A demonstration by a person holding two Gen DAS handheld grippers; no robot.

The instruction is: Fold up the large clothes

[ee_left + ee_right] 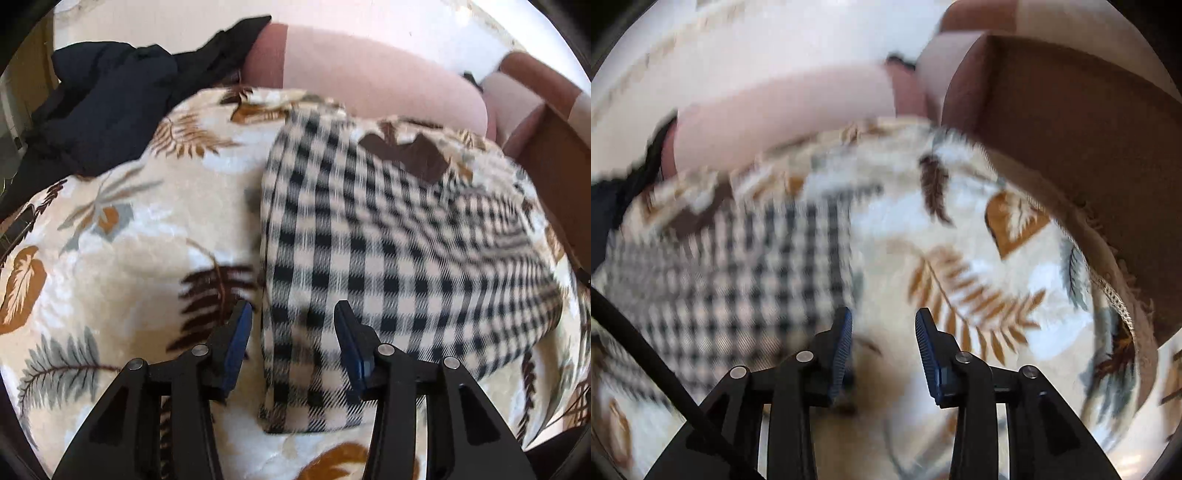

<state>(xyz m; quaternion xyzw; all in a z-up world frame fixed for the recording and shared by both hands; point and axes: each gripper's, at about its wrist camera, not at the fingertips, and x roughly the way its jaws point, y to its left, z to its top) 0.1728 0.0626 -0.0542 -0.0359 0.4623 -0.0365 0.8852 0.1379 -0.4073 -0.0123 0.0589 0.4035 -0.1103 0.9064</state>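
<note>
Black-and-white checked garment (388, 240) lies folded on the leaf-print blanket (122, 236), dark clothes (107, 99) far left, my left gripper (293, 328) over its near-left edge, right gripper (882, 332) off its right side, both jaws apart, empty.

Home, likely bedroom – leaf-print blanket (122, 229), pink cushion (369, 77), wooden frame (1071, 140), dark clothes pile (107, 96).
</note>
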